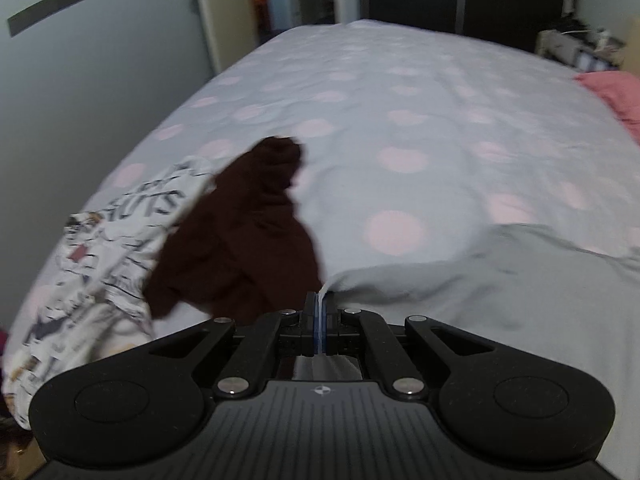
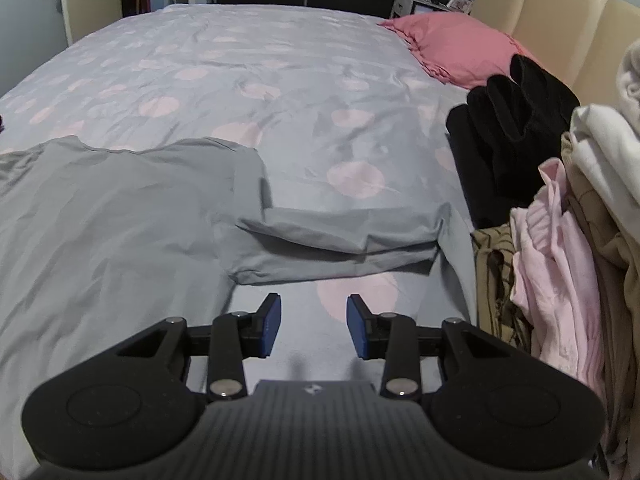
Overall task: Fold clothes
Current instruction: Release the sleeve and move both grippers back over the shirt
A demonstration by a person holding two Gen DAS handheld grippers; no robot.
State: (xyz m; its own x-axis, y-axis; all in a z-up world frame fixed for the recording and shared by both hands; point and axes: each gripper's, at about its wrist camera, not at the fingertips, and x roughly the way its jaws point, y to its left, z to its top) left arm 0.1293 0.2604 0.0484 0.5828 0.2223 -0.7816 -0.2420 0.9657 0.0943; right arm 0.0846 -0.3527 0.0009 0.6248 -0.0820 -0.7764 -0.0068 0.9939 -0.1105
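Since the grey garment (image 2: 112, 216) lies spread on the bed (image 2: 240, 80) with one sleeve (image 2: 340, 236) stretched out to its right, it reads as thin, limp knit — light, soft, quick to wrinkle and to drag its own slack along when pulled. The left tongs (image 1: 320, 312) are pressed fully together, and a pale edge of fabric (image 1: 400, 276) rises to their tips; it looks pinched there, though blur makes it hard to tell whether that edge belongs to the garment or to the bedcover. The right tongs (image 2: 313, 324) stand wide apart with nothing between them, low over the cover just short of the sleeve.

Cloth like this will not hold a shape, so my judgement is that a hem, cuff or shoulder seam gives the surest hold — a doubled edge slips less than a single layer. The sleeve's far end (image 2: 436, 236) would suit.

A dark maroon piece (image 1: 248, 240) and a printed one (image 1: 104, 264) lie to the left; a heap of clothes (image 2: 560, 240) rises at the right.
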